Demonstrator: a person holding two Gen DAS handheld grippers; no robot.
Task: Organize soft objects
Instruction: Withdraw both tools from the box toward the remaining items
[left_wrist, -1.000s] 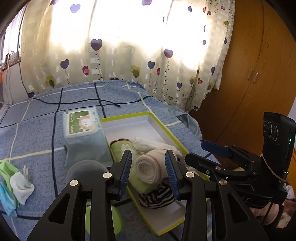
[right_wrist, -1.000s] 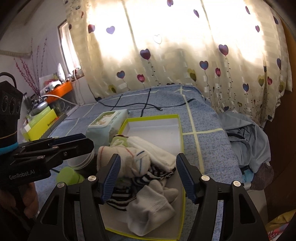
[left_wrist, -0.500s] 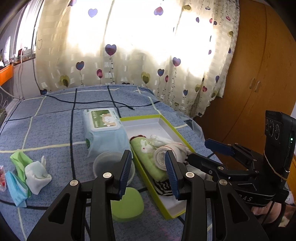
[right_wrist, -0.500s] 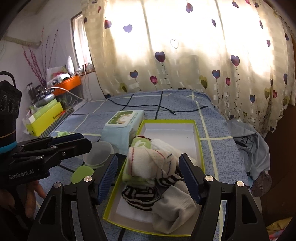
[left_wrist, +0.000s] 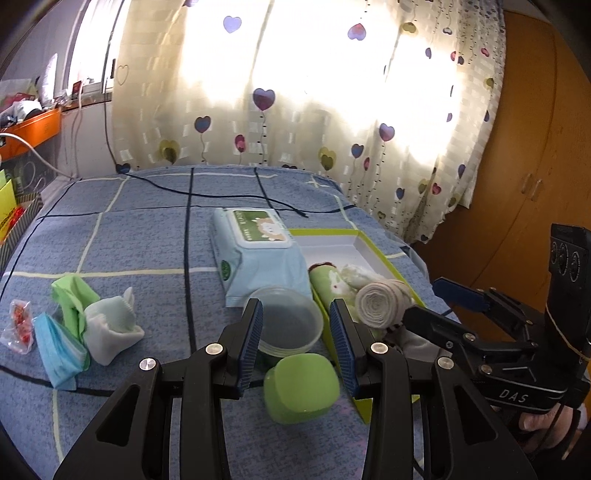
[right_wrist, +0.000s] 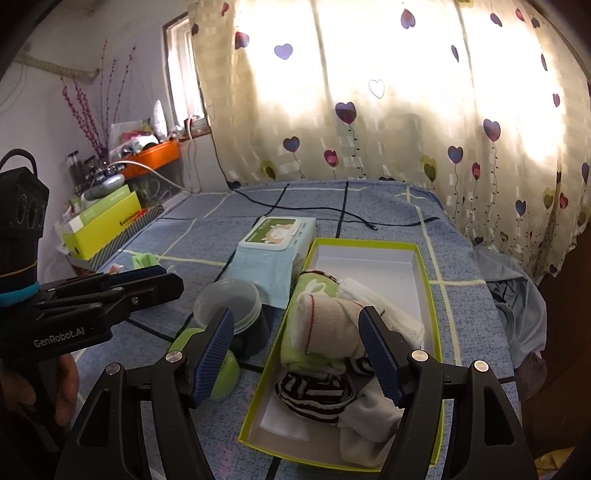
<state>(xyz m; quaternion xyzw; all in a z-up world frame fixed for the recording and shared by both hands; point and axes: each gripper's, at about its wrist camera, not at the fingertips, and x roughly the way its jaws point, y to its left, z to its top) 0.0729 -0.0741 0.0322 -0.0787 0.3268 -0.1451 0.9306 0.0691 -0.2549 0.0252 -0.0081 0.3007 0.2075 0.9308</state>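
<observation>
A yellow-green box on the blue bed holds a rolled beige sock, a green cloth, a striped sock and white socks. The box and the rolled sock also show in the left wrist view. A white sock, a green cloth and a blue mask lie at the left. My left gripper is open and empty above a clear tub. My right gripper is open and empty above the box.
A wet-wipes pack lies left of the box. A green lid lies in front of the tub. A black cable crosses the bed. A wooden wardrobe stands at the right. A shelf with clutter stands left of the bed.
Both grippers have pulled back and up from the box. The left one has swung left, from over the rolled sock to over the tub. Both stay open.
</observation>
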